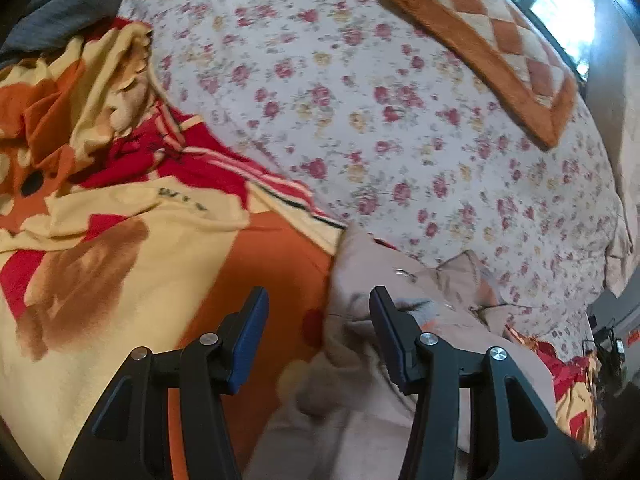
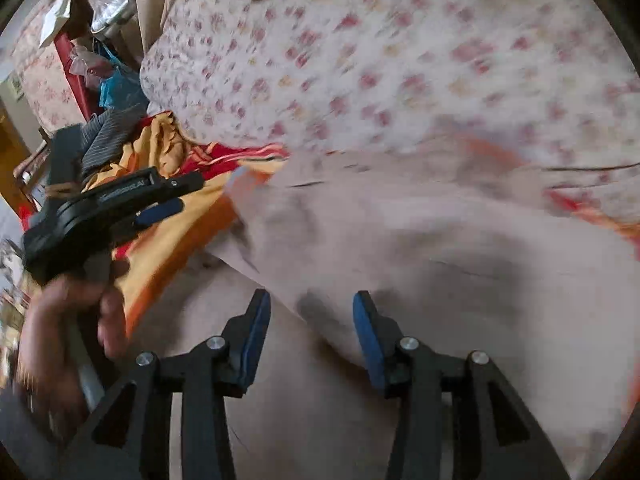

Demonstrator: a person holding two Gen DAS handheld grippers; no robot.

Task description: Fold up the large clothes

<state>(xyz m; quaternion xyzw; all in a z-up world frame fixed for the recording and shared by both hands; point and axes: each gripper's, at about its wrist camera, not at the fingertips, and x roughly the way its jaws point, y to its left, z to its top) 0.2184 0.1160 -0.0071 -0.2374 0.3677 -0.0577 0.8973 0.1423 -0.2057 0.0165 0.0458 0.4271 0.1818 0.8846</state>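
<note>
A large beige garment (image 1: 384, 280) lies crumpled on the bed, partly over an orange, yellow and red blanket (image 1: 120, 248). My left gripper (image 1: 318, 312) is open just above the garment's left edge, and nothing is pinched between its blue pads. In the right wrist view the garment (image 2: 440, 240) fills the lower half, blurred. My right gripper (image 2: 311, 300) stands open over it, pads apart and pressing on nothing. The left gripper (image 2: 186, 196) shows there at the left, held by a person's hand (image 2: 68, 320), above the blanket (image 2: 180, 240).
A floral bedsheet (image 1: 340, 80) covers the bed behind the garment. An orange checkered cushion (image 1: 492, 40) lies at the far right, below a bright window (image 1: 560, 8). Grey striped cloth (image 1: 60, 4) sits at the far left. Cluttered furniture and bags (image 2: 100, 40) stand beside the bed.
</note>
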